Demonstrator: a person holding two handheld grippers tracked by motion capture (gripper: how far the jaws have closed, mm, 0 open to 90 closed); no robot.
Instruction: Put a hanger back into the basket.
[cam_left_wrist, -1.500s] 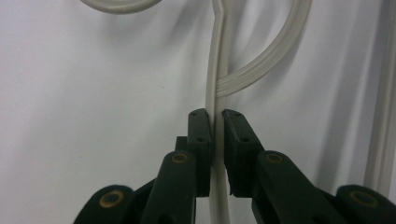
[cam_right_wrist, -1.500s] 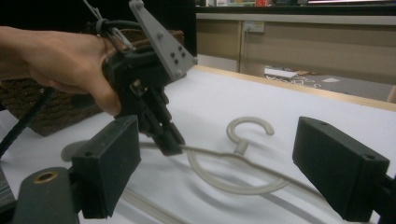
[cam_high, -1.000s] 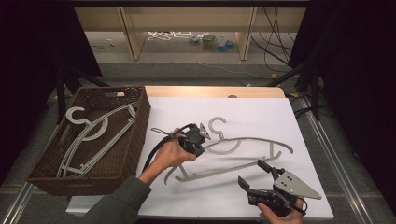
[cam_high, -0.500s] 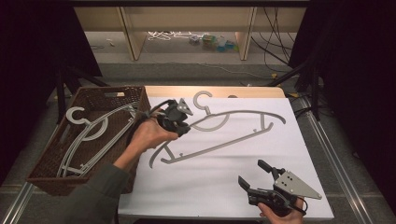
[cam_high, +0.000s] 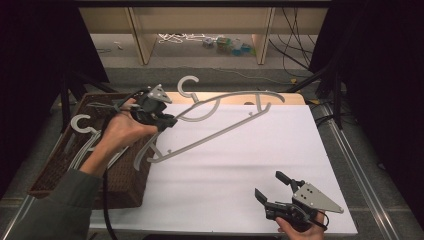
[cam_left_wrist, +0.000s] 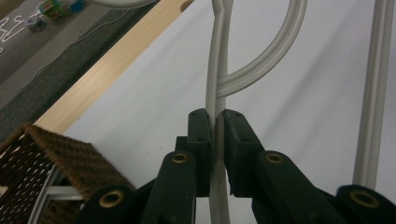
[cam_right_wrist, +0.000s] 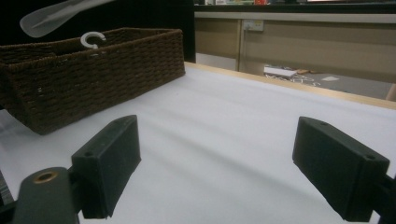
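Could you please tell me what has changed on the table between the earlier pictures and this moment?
The left gripper, its jaws shut on the grey hanger, has lifted the hanger off the white table and carried it left toward the wicker basket; the hanger now hangs tilted, its lower end over the basket's edge. The right gripper stayed low at the near right with jaws open, and the hangers in the basket lie as before.
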